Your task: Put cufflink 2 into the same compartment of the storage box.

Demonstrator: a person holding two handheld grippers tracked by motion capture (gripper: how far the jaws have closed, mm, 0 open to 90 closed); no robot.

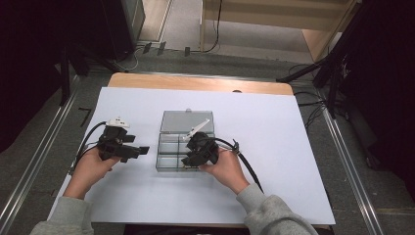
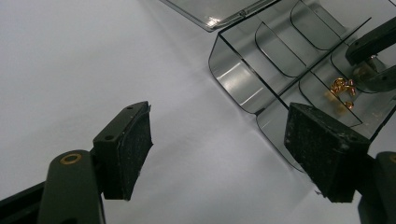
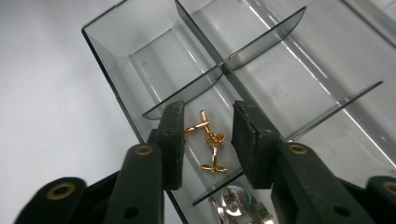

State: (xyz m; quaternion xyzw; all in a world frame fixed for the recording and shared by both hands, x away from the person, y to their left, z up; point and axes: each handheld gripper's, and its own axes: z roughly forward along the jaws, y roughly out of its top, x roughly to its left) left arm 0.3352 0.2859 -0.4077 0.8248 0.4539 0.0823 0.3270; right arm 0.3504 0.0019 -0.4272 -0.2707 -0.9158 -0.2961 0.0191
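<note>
A: Where are the small gold knotted metal pieces [image 3: 208, 142]?

B: They lie on the floor of one compartment of the clear smoky plastic divided box [image 3: 140, 42], against its long outer wall, with a curved divider just beyond them. A shiny silver metal piece [image 3: 236, 198] sits in the next compartment of the box, across a divider.

A: And the right gripper [image 3: 208, 140]?

B: It hangs over that compartment. Its jaws stand partly open, one on each side of the gold pieces, with a gap between each pad and the metal, so nothing is gripped.

A: The left gripper [image 2: 219, 149]?

B: Wide open and empty, beside the box's rounded corner, over the white sheet [image 1: 274, 147] on which the box lies.

A: The lid?

B: The box's clear hinged lid [image 1: 187, 121] lies flat open on the far side of the box.
</note>
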